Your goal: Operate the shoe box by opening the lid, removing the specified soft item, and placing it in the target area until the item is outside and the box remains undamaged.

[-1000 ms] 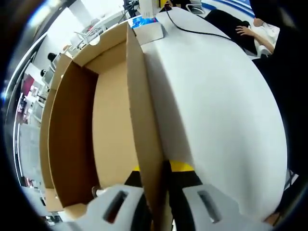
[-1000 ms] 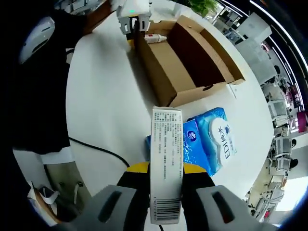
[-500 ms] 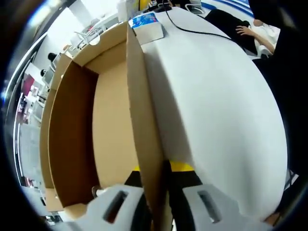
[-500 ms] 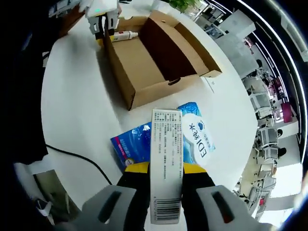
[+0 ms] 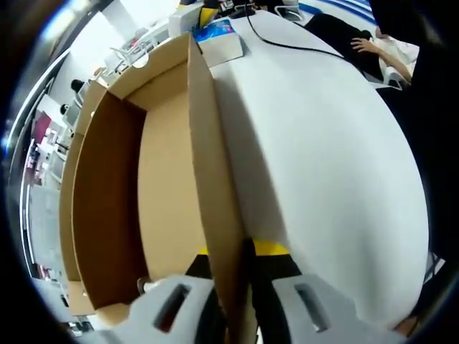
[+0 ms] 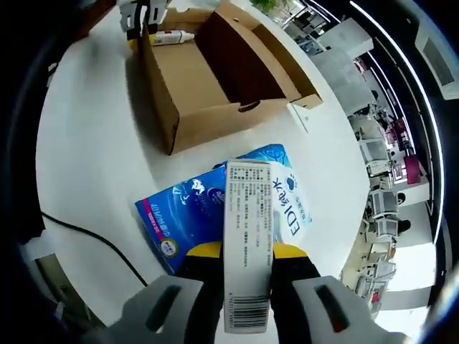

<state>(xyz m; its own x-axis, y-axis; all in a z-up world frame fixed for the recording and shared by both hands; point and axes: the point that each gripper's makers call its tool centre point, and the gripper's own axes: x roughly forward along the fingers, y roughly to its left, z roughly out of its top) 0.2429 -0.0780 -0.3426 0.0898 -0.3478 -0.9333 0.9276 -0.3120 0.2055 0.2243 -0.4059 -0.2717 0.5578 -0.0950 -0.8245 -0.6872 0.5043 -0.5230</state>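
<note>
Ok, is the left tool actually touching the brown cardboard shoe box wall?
Touching. In the left gripper view the left tool has a jaw on each side of the brown cardboard shoe box wall, with no gap visible against the cardboard.

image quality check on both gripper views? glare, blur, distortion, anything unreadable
Left gripper view: strong fisheye bends the shoe box wall; white table evenly lit, top-left background blown out. Left gripper jaws close, slightly soft, clamped on the box wall. Right gripper view: barcode label on the blue wipes pack reads sharply between the right gripper jaws; windows at right overexposed; soft shadows only.
</note>
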